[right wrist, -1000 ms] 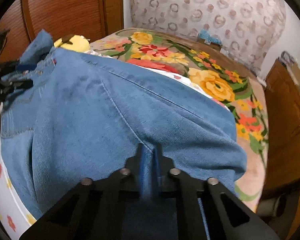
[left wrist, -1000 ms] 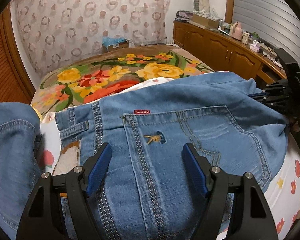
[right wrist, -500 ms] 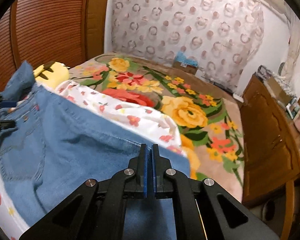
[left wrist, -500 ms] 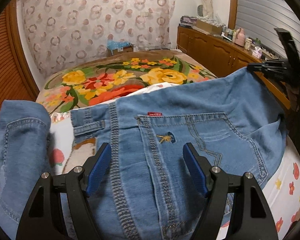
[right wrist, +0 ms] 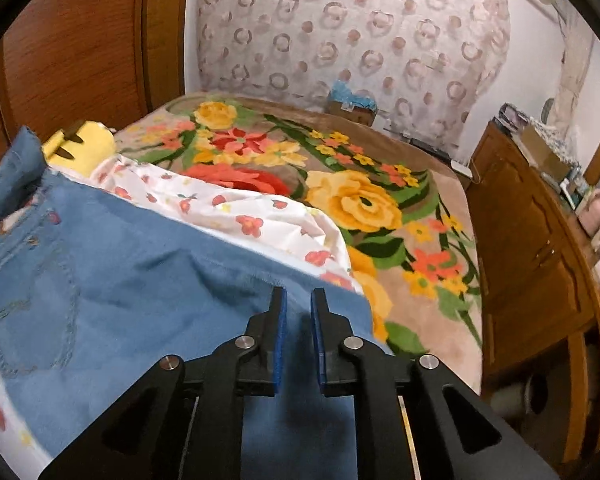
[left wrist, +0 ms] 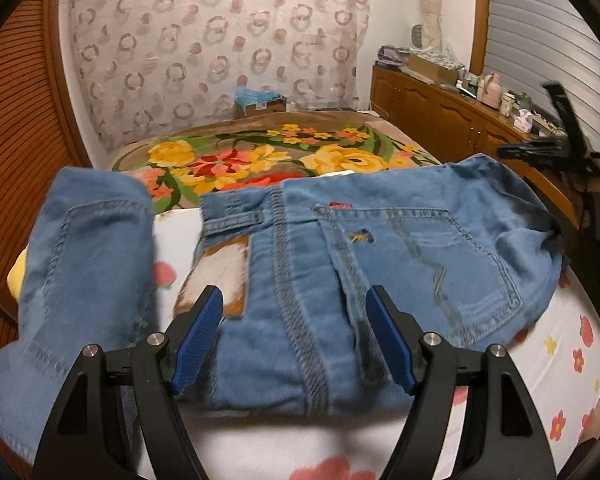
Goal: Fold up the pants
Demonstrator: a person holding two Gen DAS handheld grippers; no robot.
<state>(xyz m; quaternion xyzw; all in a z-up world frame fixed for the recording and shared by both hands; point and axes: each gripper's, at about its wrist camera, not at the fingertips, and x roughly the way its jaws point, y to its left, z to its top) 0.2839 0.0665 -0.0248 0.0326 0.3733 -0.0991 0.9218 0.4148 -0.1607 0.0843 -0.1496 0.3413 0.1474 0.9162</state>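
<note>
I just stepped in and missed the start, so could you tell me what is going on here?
A person with a claw in each hand is folding a pair of blue jeans on a white flowered sheet spread over the bed. The left claw hangs wide open above the seat of the jeans, gripping nothing. The right claw sits at the far end of the denim with a narrow gap between its pads, over the fabric.

pants on sheet, sheet over blanket, cabinet right of bed, box behind
</note>
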